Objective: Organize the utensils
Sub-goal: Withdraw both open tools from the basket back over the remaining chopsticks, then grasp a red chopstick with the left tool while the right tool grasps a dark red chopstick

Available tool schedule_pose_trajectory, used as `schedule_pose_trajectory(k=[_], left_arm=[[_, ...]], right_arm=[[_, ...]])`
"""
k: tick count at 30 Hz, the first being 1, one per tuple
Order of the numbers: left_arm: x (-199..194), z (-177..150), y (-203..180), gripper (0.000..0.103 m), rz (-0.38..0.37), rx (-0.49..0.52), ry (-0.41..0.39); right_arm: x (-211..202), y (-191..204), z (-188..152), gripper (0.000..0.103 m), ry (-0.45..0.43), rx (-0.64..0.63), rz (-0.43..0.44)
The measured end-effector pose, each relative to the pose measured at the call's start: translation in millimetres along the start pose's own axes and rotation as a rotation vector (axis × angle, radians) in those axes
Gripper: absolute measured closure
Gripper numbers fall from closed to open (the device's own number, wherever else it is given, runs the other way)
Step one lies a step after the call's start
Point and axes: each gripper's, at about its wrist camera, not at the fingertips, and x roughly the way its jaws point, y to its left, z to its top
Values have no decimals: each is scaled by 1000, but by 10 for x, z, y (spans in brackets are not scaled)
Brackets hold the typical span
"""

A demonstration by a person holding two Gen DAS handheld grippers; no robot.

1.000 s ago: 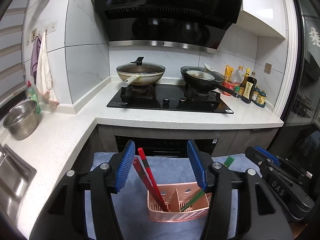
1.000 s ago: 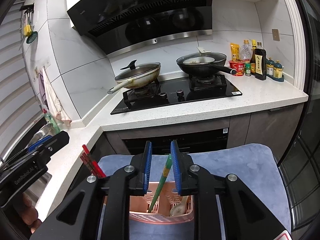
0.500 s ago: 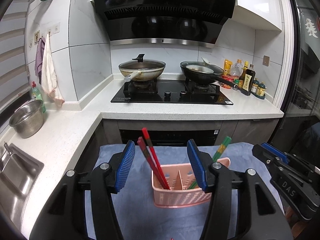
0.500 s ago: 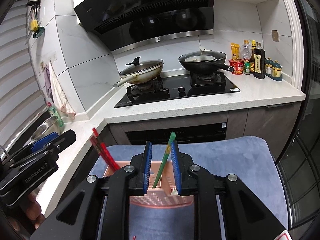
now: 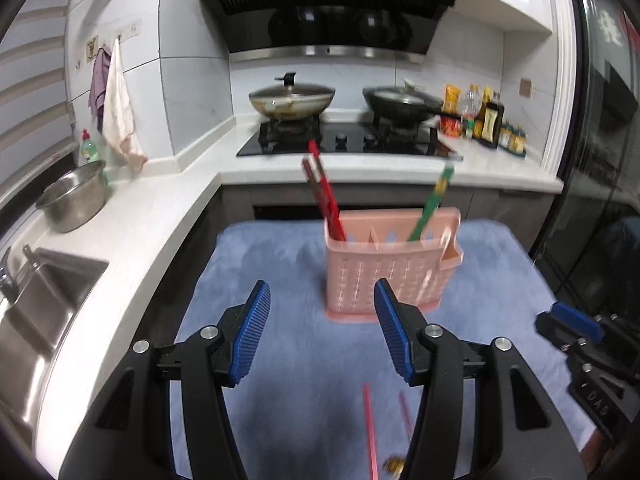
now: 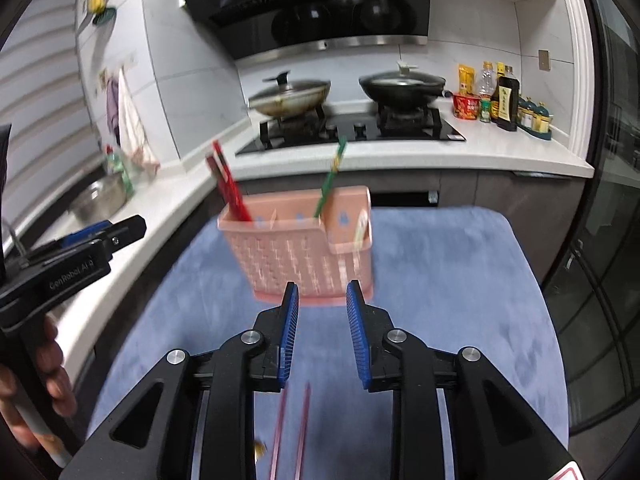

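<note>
A pink utensil basket (image 5: 390, 268) (image 6: 304, 256) stands on a blue mat (image 5: 280, 264). Red chopsticks (image 5: 322, 196) (image 6: 228, 184) lean in its left compartment and a green chopstick (image 5: 434, 200) (image 6: 330, 180) in a right one. Two pink chopsticks (image 5: 370, 428) (image 6: 302, 428) lie on the mat close under the grippers. My left gripper (image 5: 321, 296) is open and empty, short of the basket. My right gripper (image 6: 322, 292) is narrowly apart, its jaws opening, with nothing between them. Each gripper shows in the other's view: the right (image 5: 576, 328), the left (image 6: 100, 236).
A white counter (image 5: 160, 208) wraps the left and back, with a sink (image 5: 44, 300), a steel bowl (image 5: 74, 200), a hob with two pans (image 5: 292, 100) and bottles (image 6: 506, 100). A hand (image 6: 52, 364) holds the left gripper. A dark glass door (image 6: 608, 240) stands at right.
Both grippers have drawn back and down from the basket, which now stands farther ahead. The pink chopsticks on the mat have come into view. The right jaws stand slightly wider.
</note>
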Motion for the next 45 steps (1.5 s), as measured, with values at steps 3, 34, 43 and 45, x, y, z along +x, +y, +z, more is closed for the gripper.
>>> schedule_pose_trajectory(k=[3,34,43,45], left_arm=[[-90,-283,41,52,-5,-13,33],[-269,-2154,-164,52,-63,-31,299],[-233,-2304,-207,52,-74,-35,331],[-220,-2331,-218,52,-79,-34,337]], right_arm=[[-119,35,-284,78,21,-22,-11],[-259,226,-2057,78,263,25,16],[-204,287,-2148,78,282,22,25],[-187,298,-2168,79,287,22,27]])
